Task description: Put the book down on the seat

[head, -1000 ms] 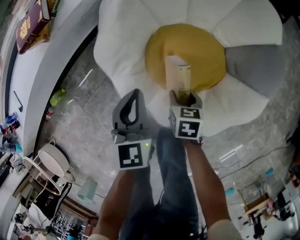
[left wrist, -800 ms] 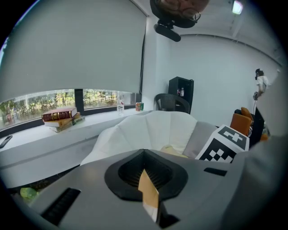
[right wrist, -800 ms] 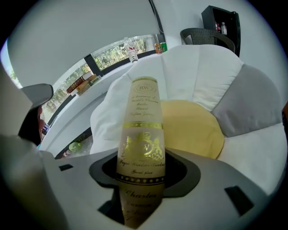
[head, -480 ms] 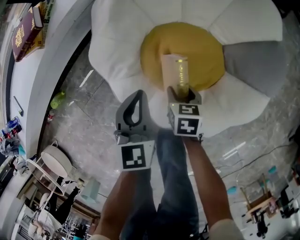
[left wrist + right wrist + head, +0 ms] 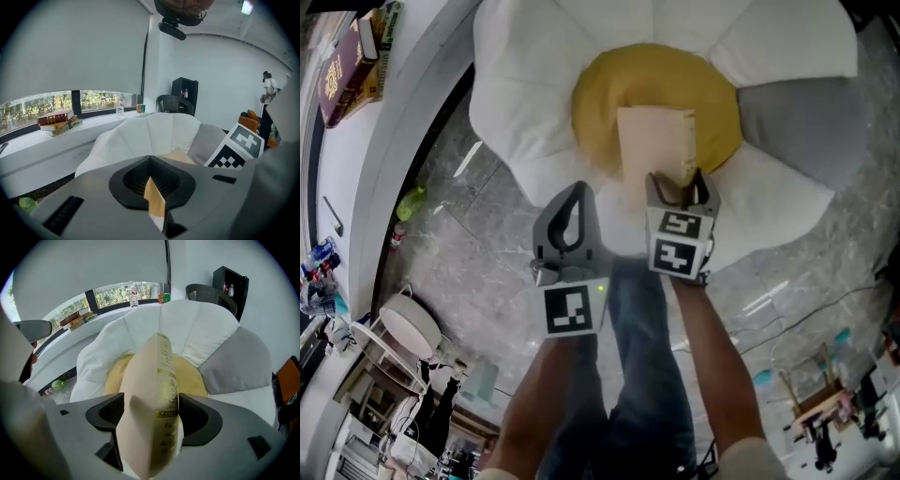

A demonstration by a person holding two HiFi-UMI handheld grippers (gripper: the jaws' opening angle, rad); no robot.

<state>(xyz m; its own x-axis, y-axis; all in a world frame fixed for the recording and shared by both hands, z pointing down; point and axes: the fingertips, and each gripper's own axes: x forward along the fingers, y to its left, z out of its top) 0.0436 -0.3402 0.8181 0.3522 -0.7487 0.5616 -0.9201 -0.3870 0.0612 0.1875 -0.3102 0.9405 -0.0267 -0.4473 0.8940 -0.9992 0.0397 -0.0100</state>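
Note:
A beige book point(image 5: 654, 141) with gold print on its spine rests with its lower edge on the yellow centre point(image 5: 609, 84) of a flower-shaped seat. It leans over to the left and shows its cover. My right gripper point(image 5: 678, 183) stands around its near end; the jaws are opening, and the book point(image 5: 154, 394) lies loosely between them. My left gripper point(image 5: 572, 192) hangs just left of it, over the white petal at the seat's front edge, shut with nothing held. In the left gripper view the left gripper point(image 5: 151, 180) shows closed jaws.
White petals point(image 5: 534, 75) and one grey petal point(image 5: 802, 117) ring the yellow centre. A curved white window ledge at the left carries stacked books point(image 5: 342, 61). A green bottle point(image 5: 411, 199) lies on the marble floor, and a round white stool point(image 5: 408, 323) stands at lower left.
The book stood thin on its edge in the right jaws; now it has tipped leftward and shows its broad cover. The right jaws have spread wider. The left gripper has hardly moved.

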